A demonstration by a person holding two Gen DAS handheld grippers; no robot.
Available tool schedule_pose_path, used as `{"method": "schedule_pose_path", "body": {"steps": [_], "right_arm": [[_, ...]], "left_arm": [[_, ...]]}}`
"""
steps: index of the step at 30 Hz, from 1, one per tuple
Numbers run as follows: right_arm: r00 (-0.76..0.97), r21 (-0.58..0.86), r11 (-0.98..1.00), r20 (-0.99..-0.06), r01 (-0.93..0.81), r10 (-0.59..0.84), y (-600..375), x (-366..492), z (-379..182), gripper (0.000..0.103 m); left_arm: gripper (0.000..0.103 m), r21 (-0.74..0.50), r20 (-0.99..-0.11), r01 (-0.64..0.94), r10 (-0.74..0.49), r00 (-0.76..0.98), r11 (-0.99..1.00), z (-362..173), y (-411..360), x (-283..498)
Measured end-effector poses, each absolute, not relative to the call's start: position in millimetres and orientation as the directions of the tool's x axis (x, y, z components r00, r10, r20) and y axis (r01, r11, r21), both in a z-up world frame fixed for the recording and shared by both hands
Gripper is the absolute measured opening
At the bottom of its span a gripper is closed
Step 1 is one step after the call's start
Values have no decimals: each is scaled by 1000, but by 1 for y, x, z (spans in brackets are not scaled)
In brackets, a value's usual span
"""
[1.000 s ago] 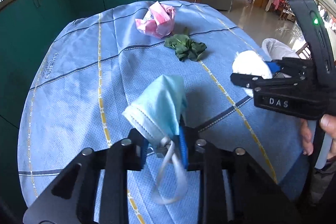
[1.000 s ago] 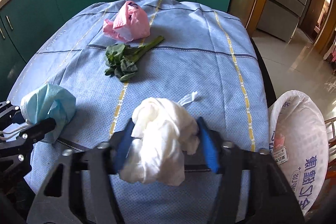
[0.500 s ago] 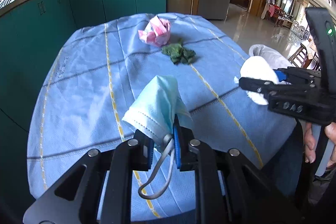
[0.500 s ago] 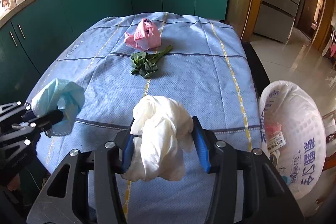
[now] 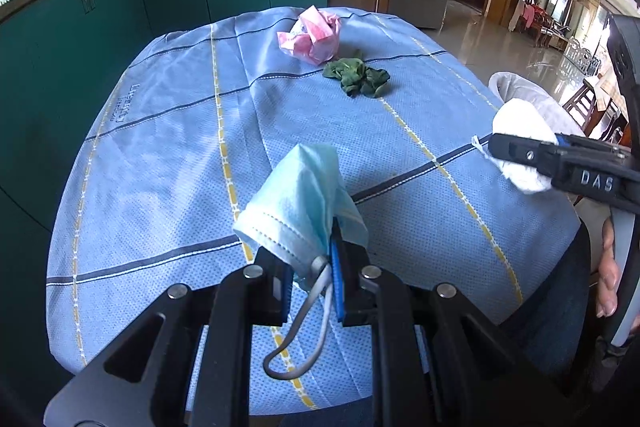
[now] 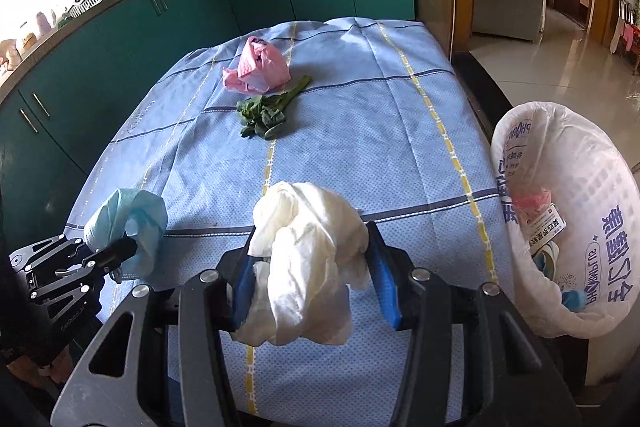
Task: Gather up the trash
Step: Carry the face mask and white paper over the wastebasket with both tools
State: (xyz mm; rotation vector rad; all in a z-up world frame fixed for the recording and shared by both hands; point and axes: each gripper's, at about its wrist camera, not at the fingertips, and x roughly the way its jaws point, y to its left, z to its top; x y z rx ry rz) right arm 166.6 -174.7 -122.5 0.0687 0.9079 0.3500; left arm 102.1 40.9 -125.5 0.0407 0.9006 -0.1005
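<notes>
- Both grippers have lifted and drawn back from the worktop (image 6: 400,131) over the last second; more of the room and the teal cabinets now shows, and the cloth-covered surface sits lower in both views.
- Left gripper (image 5: 310,279): narrow, clamped on a pale blue face mask (image 5: 300,199), ear loop dangling below the fingers.
- Right gripper (image 6: 312,283): closed partway around a bulky white tissue wad (image 6: 308,251), which fills the gap.
- Meaning for the task: both pieces are off the cloth and in transit; the lined trash bin (image 6: 600,187) stands just beside the worktop on the right, mouth open, some rubbish already inside. Likely next: carry and drop.
- Yet to collect: pink plastic bag (image 6: 258,67) and leafy greens (image 6: 266,109), close together at the far end.
- Materials: mask is pleated nonwoven, stitched edge, light and floppy; tissue is soft, crumpled, compressible; bag is thin and crinkled; greens are limp, dark, with a stalk; the cloth is blue weave with yellow and navy stripes.
</notes>
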Motion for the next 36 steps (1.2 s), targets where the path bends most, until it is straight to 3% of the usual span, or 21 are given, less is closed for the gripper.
{"method": "schedule_pose_path", "body": {"steps": [6,8,9,10,13,16,27,29,33,36], "right_arm": [[569,154,950,-771,-270,287,-167,166,-127,51],[578,124,957,-775,-261,258,-166,166,-128,56],[578,116,959,-777,-257,249,-166,166,-129,58],[580,112,961,-777,-253,243,-167,167,-129,63],[602,76,970,-772,-230,203,-168,166,-128,76],[606,53,975,-775,-217,178,-170,169,-130,81],[574,15,967,-802,-255,164,-156,179,-148,82],[575,-2,965,-804,-264,155,-154,180,-151,82],[573,-2,963,-804,-269,159,-152,181,-154,82],[570,13,963,-804,-268,169,-155,181,-156,82]], "left_arm": [[20,8,-776,100,-57,628,995,-127,38,103],[34,19,-756,81,-38,653,997,-124,39,102],[53,25,-744,71,-29,668,997,-122,40,101],[64,28,-733,65,-23,680,997,-120,41,100],[64,29,-726,61,-21,688,998,-118,42,102],[65,35,-733,65,-19,680,997,-122,41,106],[68,50,-760,60,-1,650,997,-138,36,122],[63,41,-768,52,-2,641,998,-141,38,124],[44,29,-780,25,7,626,999,-146,44,129],[38,8,-781,21,-7,625,1000,-145,47,131]]}}
